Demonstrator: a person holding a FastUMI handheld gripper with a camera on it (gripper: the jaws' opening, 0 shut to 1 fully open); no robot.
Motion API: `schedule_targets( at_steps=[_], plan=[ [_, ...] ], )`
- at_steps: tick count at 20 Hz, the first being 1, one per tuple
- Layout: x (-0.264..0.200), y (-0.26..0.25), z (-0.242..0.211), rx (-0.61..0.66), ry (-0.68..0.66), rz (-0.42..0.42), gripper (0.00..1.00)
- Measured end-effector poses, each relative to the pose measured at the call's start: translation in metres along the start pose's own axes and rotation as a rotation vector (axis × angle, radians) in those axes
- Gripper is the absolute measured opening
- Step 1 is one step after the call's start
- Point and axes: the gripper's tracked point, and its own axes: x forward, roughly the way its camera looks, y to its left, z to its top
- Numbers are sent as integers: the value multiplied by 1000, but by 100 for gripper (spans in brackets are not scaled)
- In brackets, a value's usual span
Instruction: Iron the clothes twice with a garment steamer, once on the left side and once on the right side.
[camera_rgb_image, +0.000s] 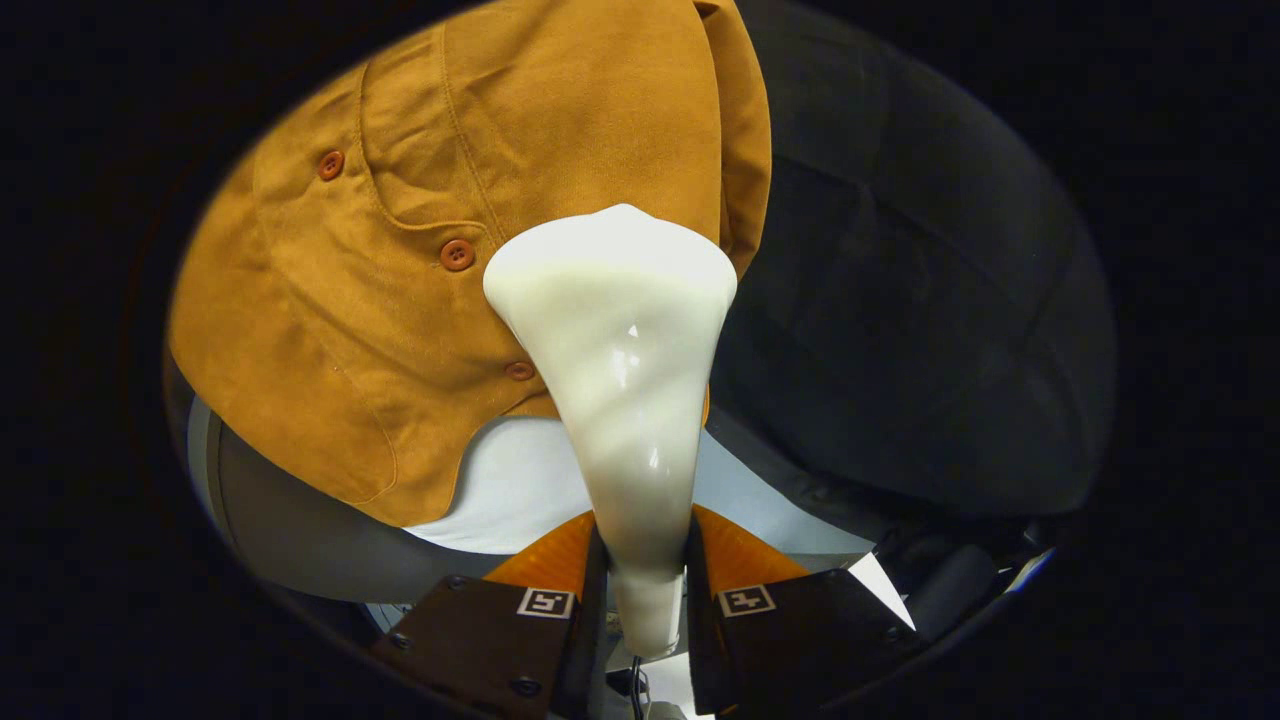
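Ahead of me: dark creased cloth wall (920, 300) at right; a white surface (520, 490) below, bordered by a grey curved band (320, 540). Lighting is dim.

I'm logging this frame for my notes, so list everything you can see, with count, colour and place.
steamer: one, cream white, handle clamped between the fingers, wide head against the jacket
jacket: one, mustard brown, hanging beyond the fingers, behind the steamer head
buttons: three, reddish brown, down the jacket front beside the steamer
white surface: one, pale, below the jacket hem
cord: one, dark, under the steamer handle
tool: one, orange fingers on dark bodies, shut on the steamer
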Motion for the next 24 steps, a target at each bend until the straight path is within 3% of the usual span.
schedule_targets(
  at_steps=[7, 13, 24],
  plan=[
    [-60, 9, 14, -6, -115, -36, 37],
    [-139, 52, 49, -39, -281, -31, 37],
    [-284, 204, 60, -149, -555, 143, 37]
  ],
)
